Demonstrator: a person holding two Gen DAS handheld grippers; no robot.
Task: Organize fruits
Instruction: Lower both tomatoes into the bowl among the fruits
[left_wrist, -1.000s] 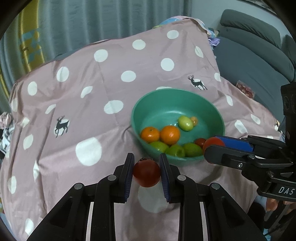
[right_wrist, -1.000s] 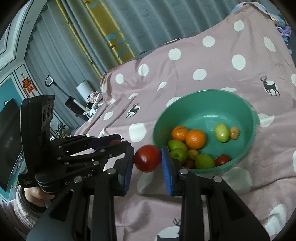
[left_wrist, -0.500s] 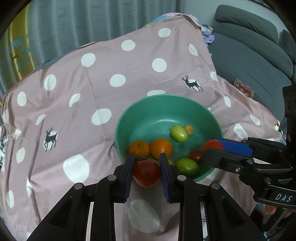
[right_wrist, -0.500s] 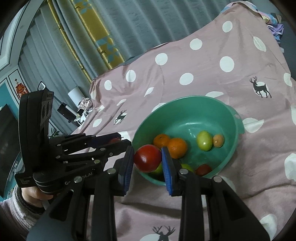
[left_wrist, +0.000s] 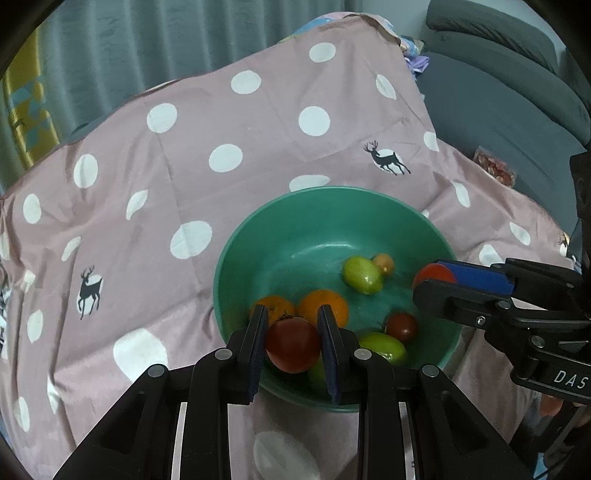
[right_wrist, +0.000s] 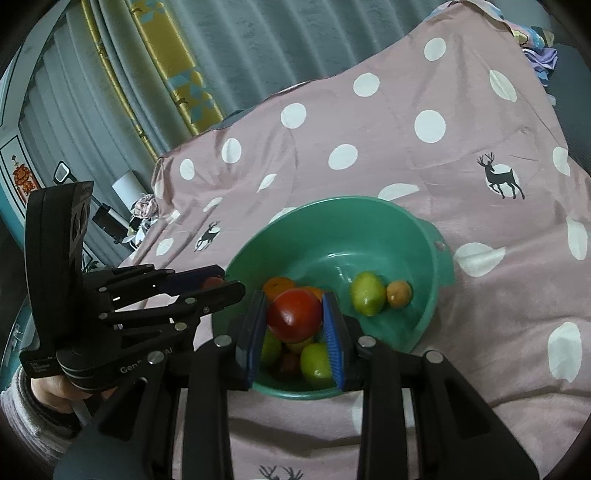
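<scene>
1. The left hand-held gripper is clamping a red tomato across its widest part, over the near rim of the green bowl; the pads are sitting flush on both sides.
2. The right hand-held gripper is gripping a second red tomato the same way, and is hanging over the fruit at the near side of the bowl.
3. Both tomatoes are looking light, round and smooth-skinned, probably soft enough to bruise or split under a hard squeeze, so a mild grip across the middle is suiting them best; a glossy skin could be slipping if the grip sits off-centre.
4. The bowl is sitting on a pink spotted cloth, probably over a worktop.
5. Counting inside the bowl from the left wrist view: two oranges, one small dark red tomato, one small pale orange fruit, and at least two green fruits, with more partly hidden behind the grippers, so the green count is uncertain.
6. Held tomatoes are numbering two, one per gripper.
</scene>
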